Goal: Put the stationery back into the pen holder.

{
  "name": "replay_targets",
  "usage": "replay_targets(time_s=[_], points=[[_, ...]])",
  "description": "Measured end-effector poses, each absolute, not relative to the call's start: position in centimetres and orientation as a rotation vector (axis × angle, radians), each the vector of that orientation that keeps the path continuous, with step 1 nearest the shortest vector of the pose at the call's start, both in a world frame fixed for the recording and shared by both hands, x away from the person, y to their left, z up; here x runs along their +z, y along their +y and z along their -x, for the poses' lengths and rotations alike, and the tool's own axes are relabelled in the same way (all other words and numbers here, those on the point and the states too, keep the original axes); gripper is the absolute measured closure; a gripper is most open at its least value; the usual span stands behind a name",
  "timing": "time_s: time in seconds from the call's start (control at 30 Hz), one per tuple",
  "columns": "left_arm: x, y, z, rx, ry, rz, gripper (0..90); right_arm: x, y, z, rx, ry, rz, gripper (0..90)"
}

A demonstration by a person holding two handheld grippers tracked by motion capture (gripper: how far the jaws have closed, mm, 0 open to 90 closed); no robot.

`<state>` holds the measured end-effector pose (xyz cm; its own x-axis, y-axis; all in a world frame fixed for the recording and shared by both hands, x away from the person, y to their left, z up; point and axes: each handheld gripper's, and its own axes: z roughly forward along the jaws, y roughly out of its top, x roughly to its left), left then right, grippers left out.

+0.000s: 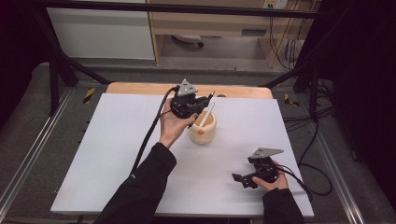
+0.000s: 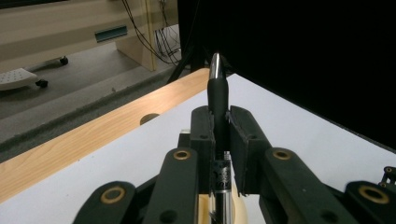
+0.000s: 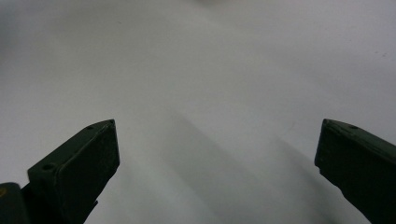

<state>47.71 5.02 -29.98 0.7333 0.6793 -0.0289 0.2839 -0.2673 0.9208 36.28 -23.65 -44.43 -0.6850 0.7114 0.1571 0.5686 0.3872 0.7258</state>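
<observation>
My left gripper (image 1: 204, 102) hovers just above the back rim of a cream, ribbed holder cup (image 1: 202, 128) near the table's middle. Its jaws are shut on a black pen (image 2: 218, 100) with a silver tip, which points up and away in the left gripper view. The same pen (image 1: 210, 95) pokes out past the jaws in the high view. A white stick-like item (image 1: 206, 114) leans out of the cup. My right gripper (image 1: 239, 178) rests low at the front right of the white table, jaws wide apart with nothing between them (image 3: 215, 154).
The white tabletop (image 1: 116, 154) sits on a wooden board whose strip (image 1: 140, 87) shows along the far edge. Black cables (image 1: 149, 135) trail from both grippers. Black frame posts stand at the back corners, and cables lie on the floor at the right.
</observation>
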Motion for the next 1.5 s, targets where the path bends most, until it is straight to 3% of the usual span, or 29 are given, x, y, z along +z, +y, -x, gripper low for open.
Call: replay_targets(time_s=[0.8,1.5], points=[[-32.7,3.0,-51.8,0.486,0.781,-1.847,79.6,-44.5,-23.6,-36.2,1.18,2.471,-1.151,0.7],[-35.6,1.9,-52.2,0.485,0.745,-1.863,79.6,-44.5,-23.6,-36.2,1.183,2.472,-1.149,0.7]])
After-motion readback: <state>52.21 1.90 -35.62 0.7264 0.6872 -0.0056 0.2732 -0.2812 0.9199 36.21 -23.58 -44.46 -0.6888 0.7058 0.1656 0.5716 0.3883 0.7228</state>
